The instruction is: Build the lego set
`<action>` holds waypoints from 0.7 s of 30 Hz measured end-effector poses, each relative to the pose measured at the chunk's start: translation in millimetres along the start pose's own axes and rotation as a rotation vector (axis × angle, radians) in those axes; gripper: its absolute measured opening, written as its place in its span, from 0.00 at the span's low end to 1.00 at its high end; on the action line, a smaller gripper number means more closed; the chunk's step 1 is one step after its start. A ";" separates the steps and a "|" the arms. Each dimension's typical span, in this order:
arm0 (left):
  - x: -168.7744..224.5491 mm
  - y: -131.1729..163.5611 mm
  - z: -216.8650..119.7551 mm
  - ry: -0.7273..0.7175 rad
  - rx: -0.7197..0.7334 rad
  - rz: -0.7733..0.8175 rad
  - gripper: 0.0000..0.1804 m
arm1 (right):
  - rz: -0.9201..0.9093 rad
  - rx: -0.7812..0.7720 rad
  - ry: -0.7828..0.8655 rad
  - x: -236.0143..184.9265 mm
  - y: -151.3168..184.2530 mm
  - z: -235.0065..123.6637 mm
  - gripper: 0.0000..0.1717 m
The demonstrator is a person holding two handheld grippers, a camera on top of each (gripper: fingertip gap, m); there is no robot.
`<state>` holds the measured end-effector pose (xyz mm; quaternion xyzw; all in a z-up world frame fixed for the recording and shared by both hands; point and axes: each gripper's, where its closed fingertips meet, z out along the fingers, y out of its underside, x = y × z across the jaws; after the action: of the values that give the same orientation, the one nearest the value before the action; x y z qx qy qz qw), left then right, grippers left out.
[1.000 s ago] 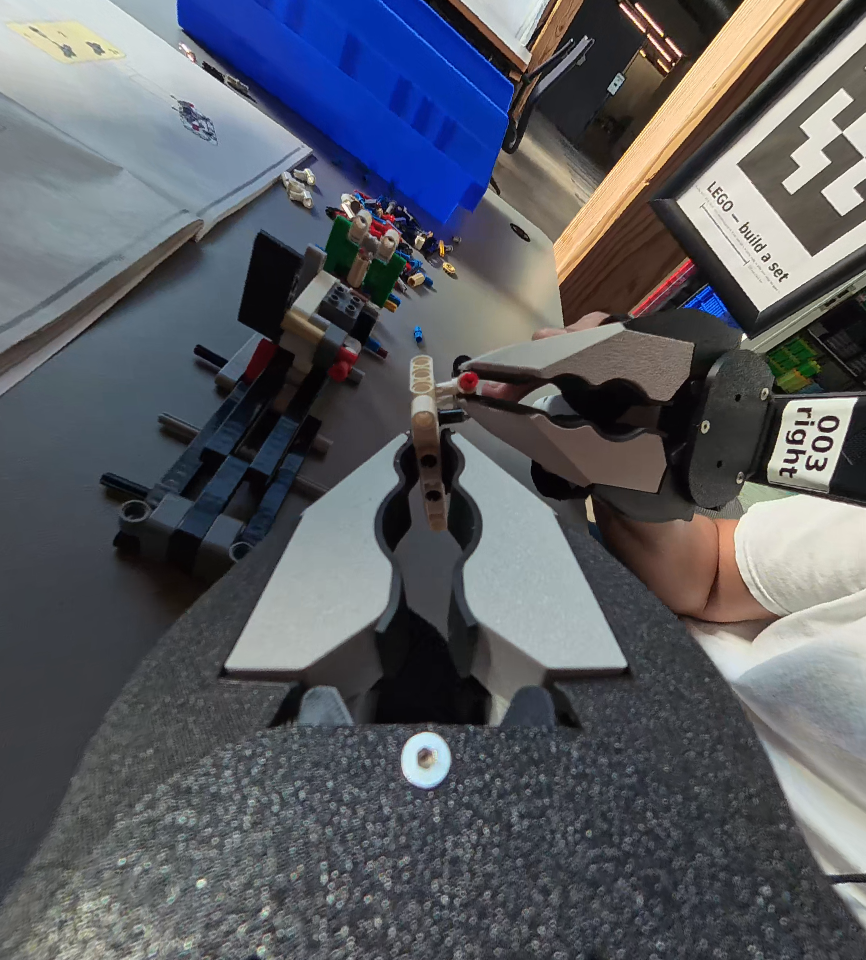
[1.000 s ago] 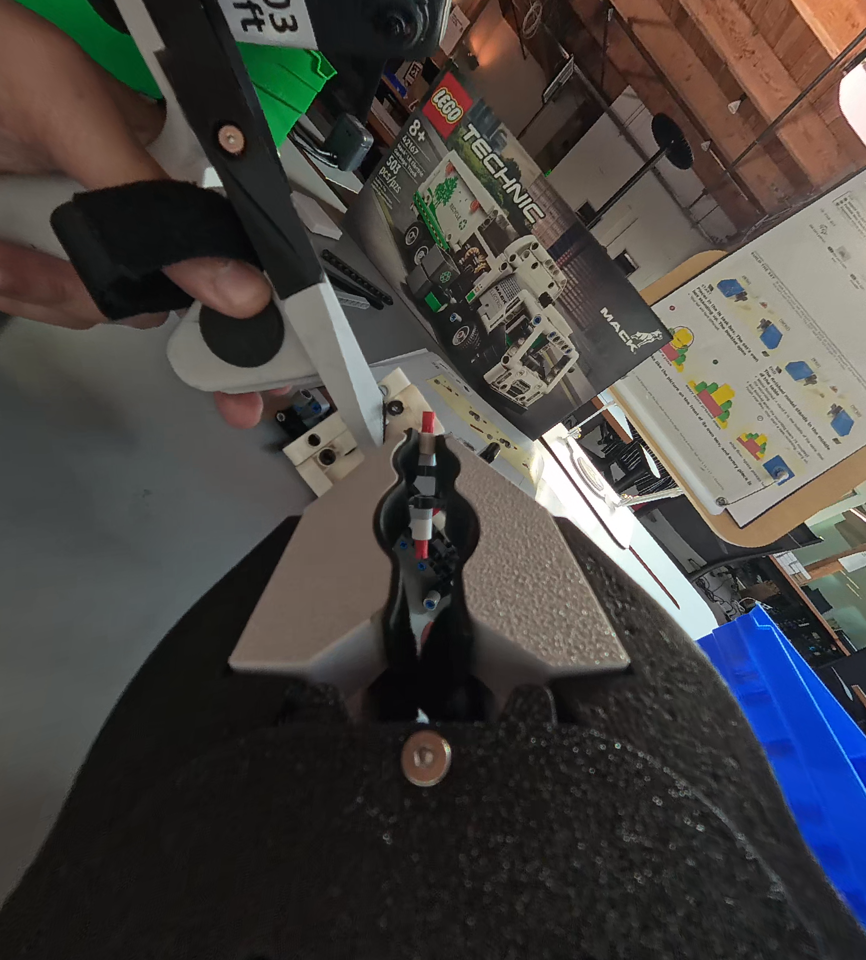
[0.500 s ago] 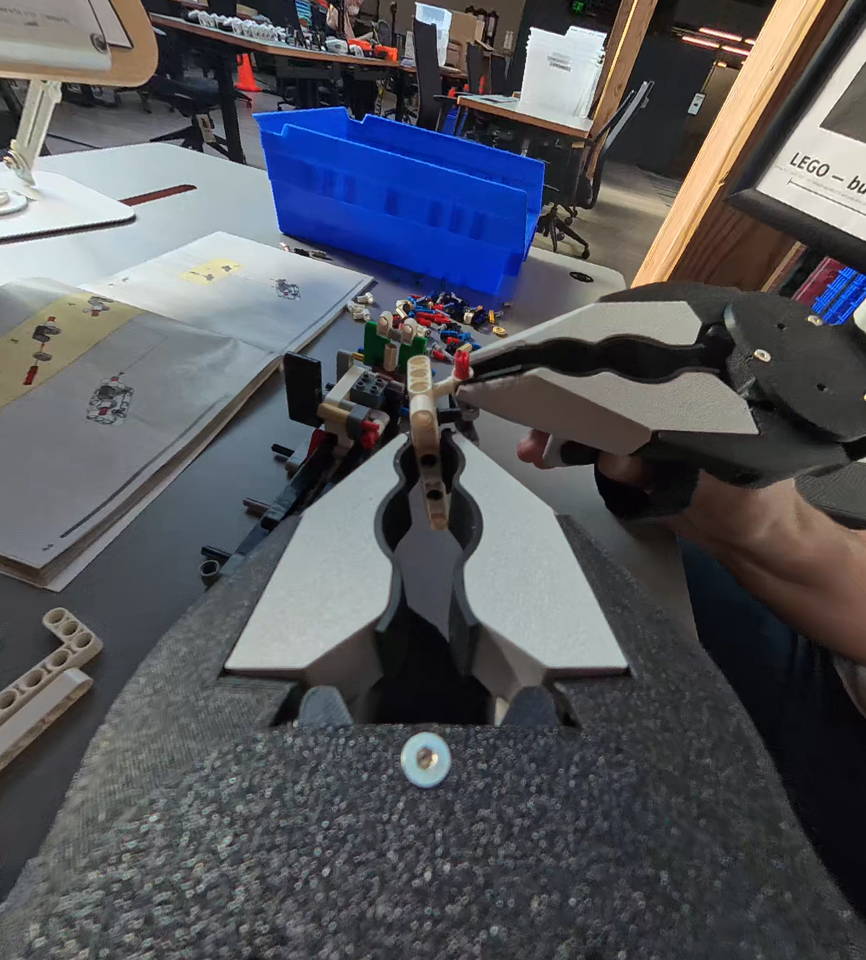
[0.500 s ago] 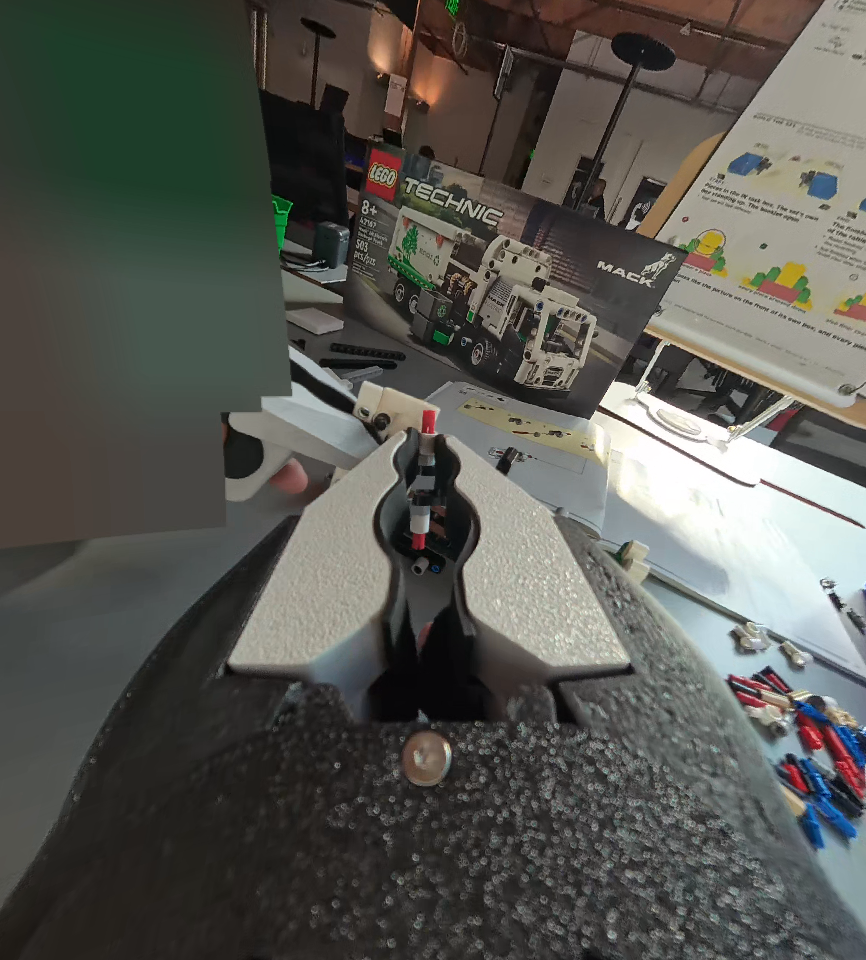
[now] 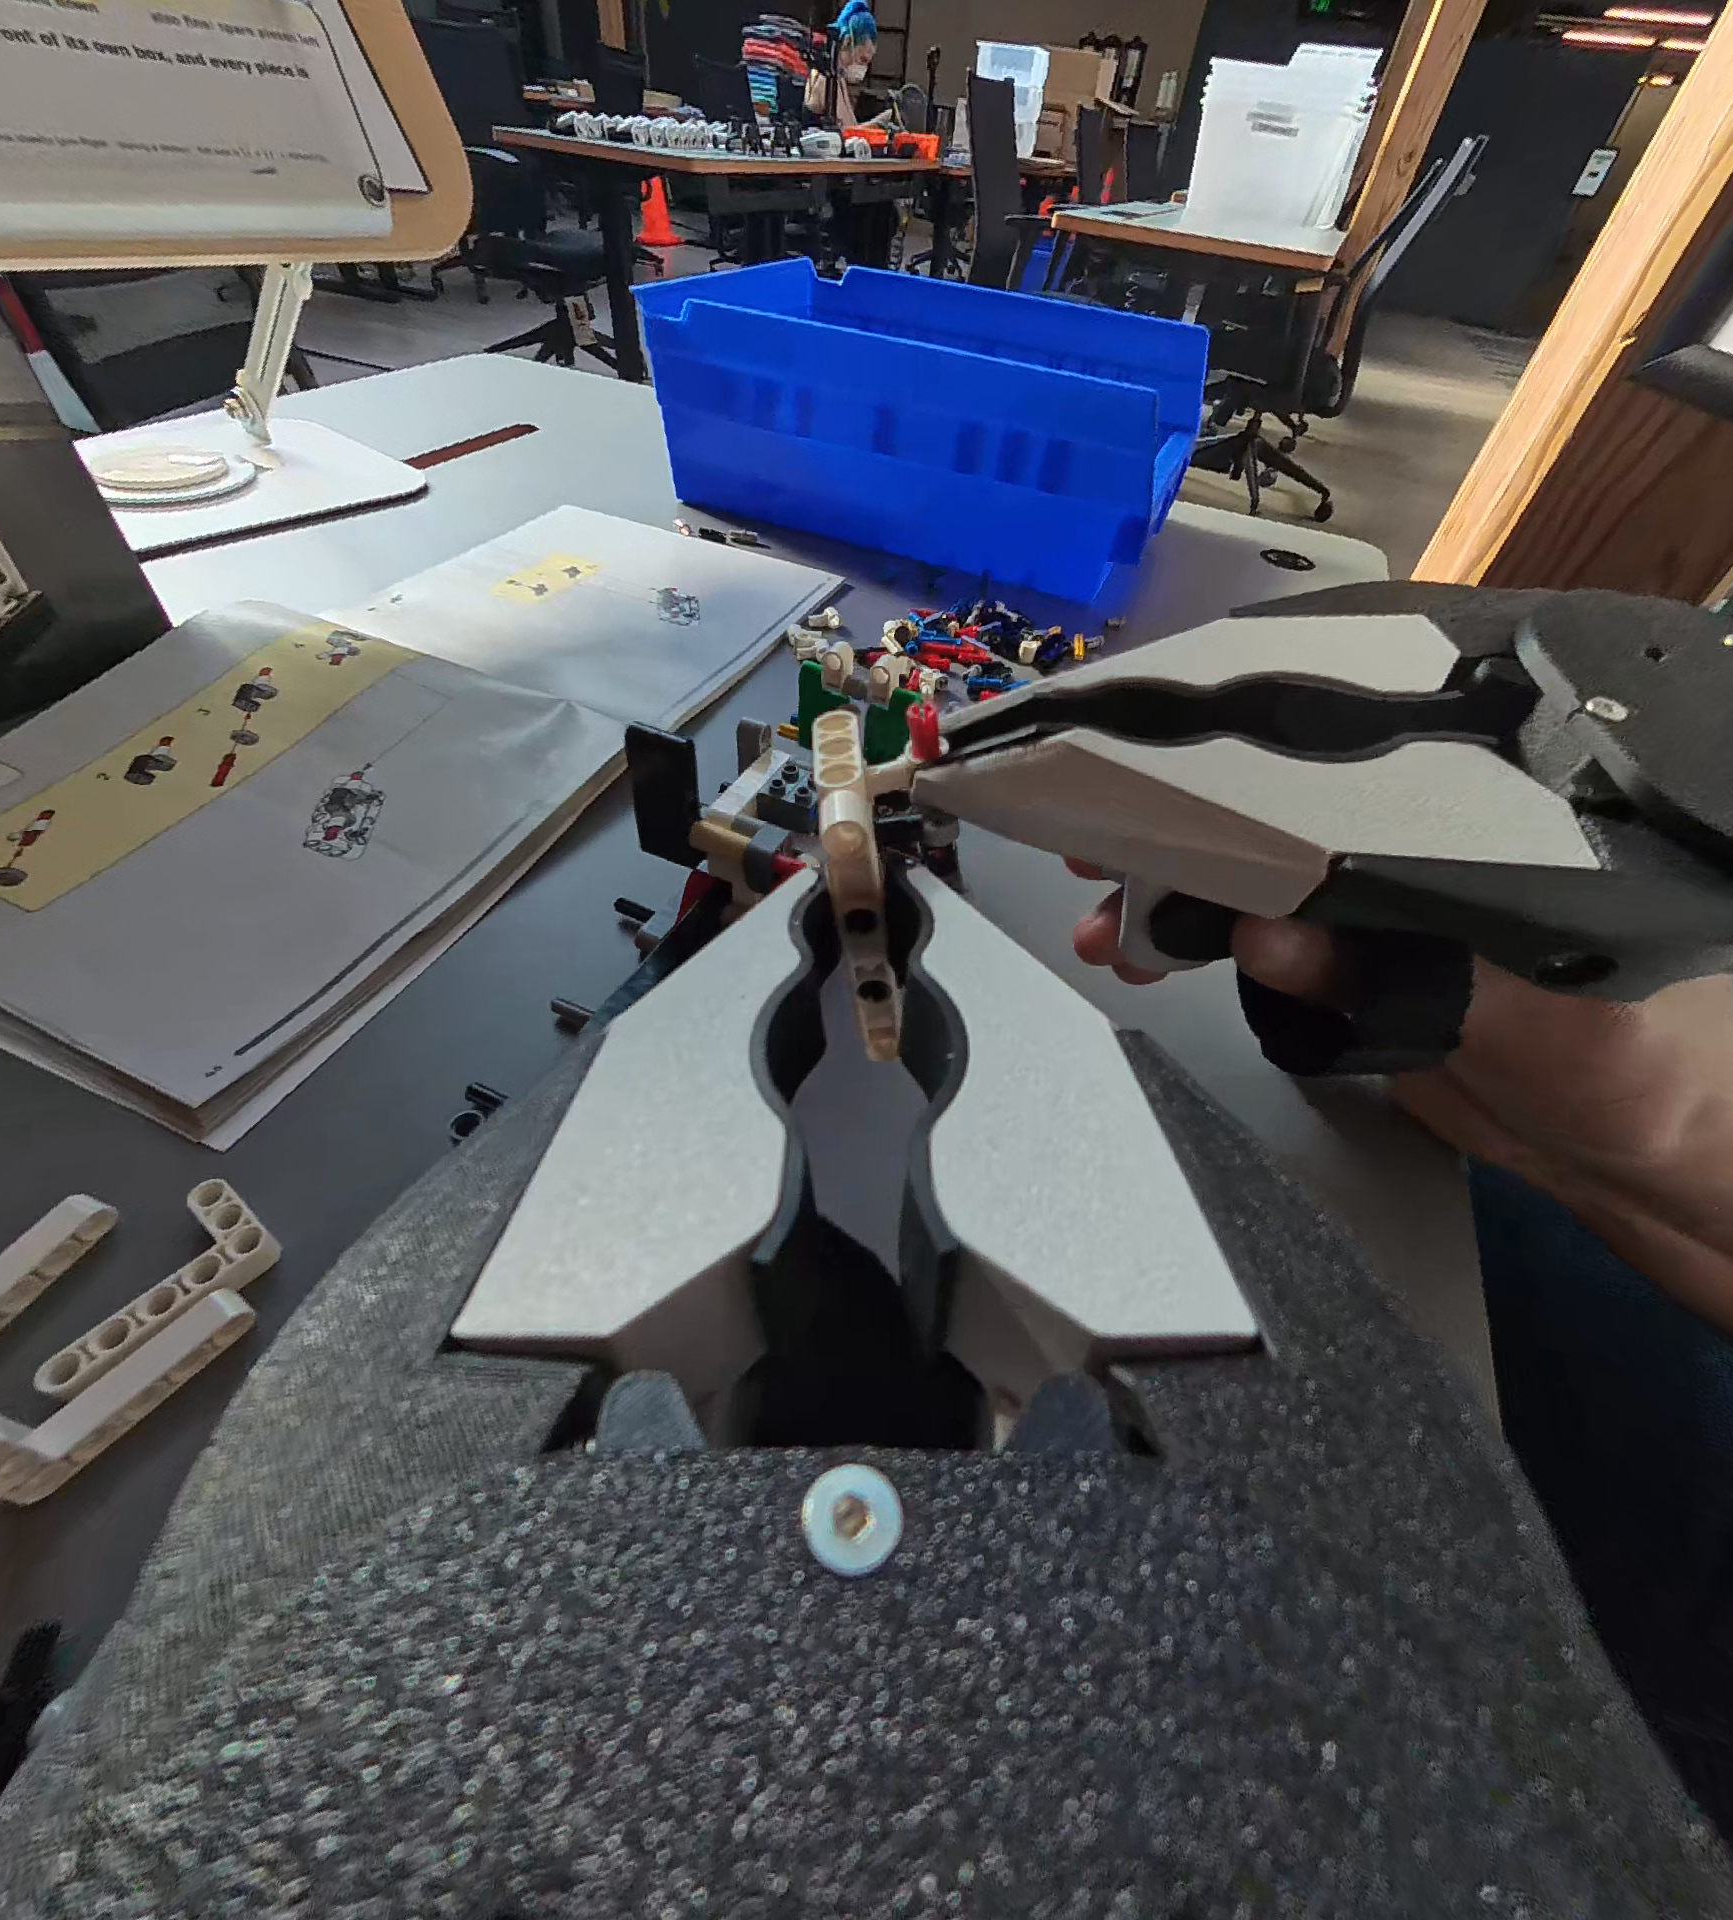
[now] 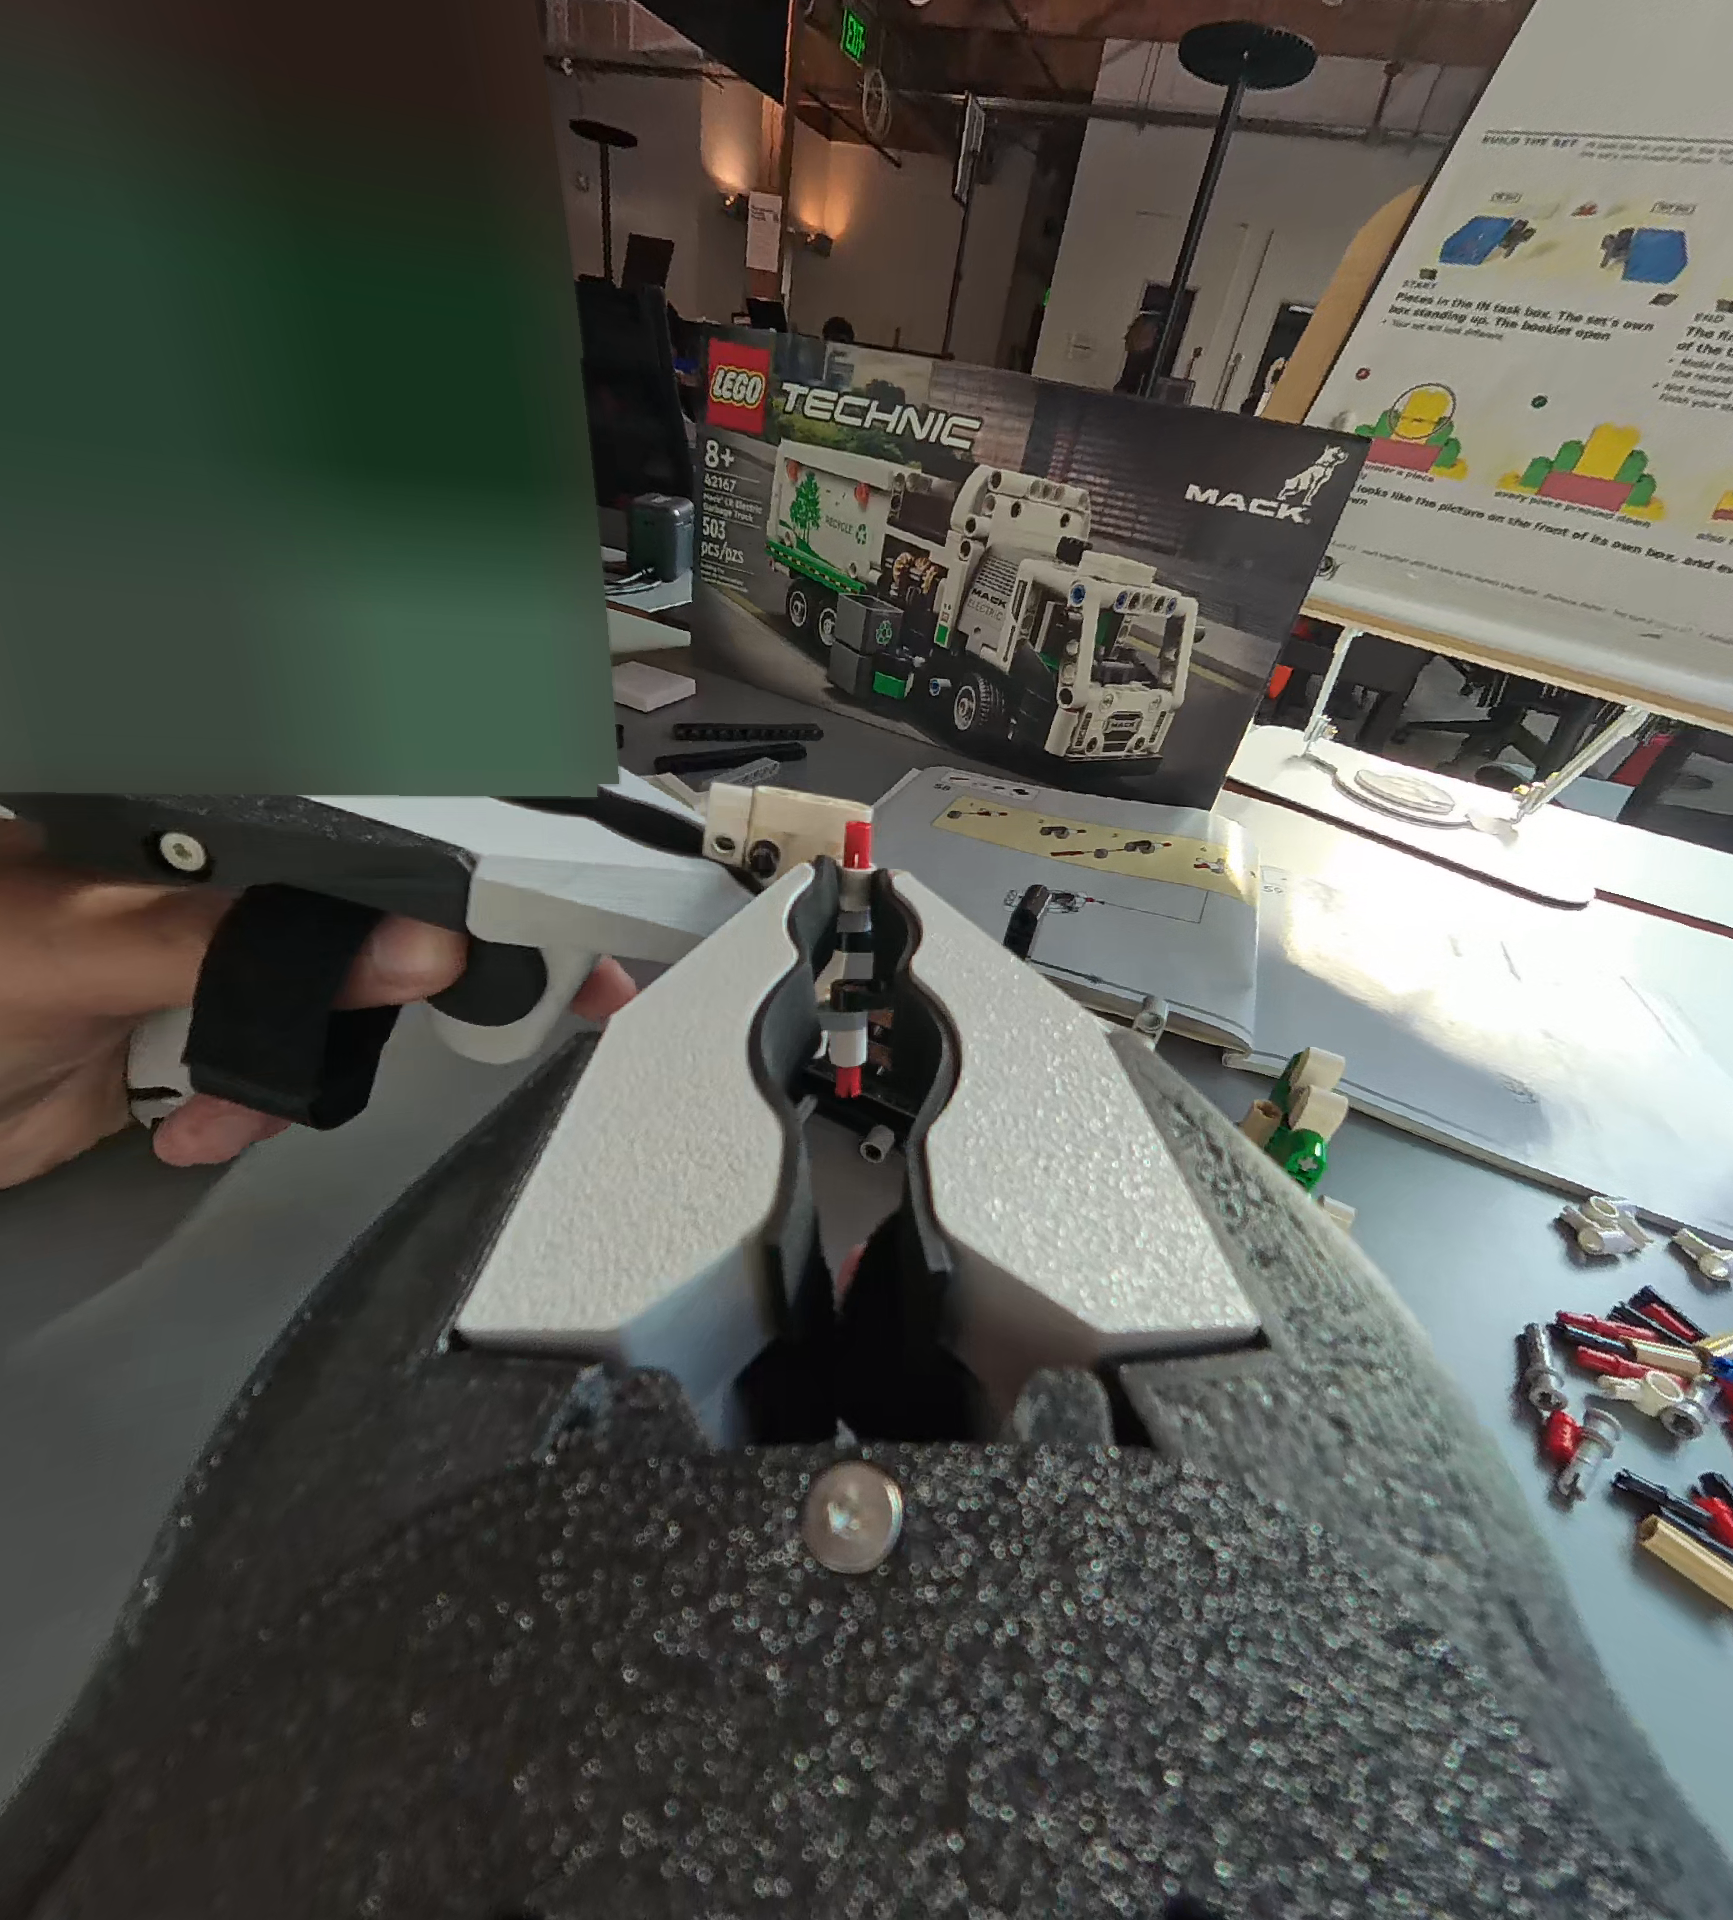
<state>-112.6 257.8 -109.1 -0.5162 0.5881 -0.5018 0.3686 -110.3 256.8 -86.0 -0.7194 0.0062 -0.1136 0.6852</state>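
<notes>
We see a dark table with a grey far part, and on it, biggest first, a blue bin at the back, a toy set box with a truck picture standing upright, and an open instruction booklet lying flat just in front of the box. A board on a white stand sits left of the bin. Near the middle stands a half-built model of black, grey, tan, red and green pieces, right behind the left gripper's tips. Between model and bin we note a scattered pile of small pins, red, blue, black and tan. White holed beams lie at the near left edge. The left gripper is closed on a tan holed beam, both pads pressed on its sides, the beam sticking up and forward out of the tips above the model. The right gripper, held in a hand, comes in from the right and is clamped on a thin red axle carrying white, grey and black sleeves; the red tip pokes out past the fingertips. In the left view that red tip sits just beside the tan beam's upper holes, with a pale connector between them; we cannot tell whether it is seated.
</notes>
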 end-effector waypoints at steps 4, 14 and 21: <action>-1.2 0.6 0.5 -0.035 -0.007 0.000 0.04 | -0.029 -0.009 0.019 -0.4 0.5 0.6 0.03; -5.2 0.8 0.1 -0.053 -0.005 -0.029 0.04 | -0.019 -0.008 -0.003 -1.9 1.9 4.4 0.03; -3.1 1.4 -0.8 -0.023 -0.010 -0.022 0.03 | -0.037 0.002 -0.046 -7.5 1.3 6.0 0.03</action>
<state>-113.1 261.0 -110.5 -0.5301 0.5807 -0.4970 0.3672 -116.4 263.9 -88.6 -0.7212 -0.0229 -0.1098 0.6836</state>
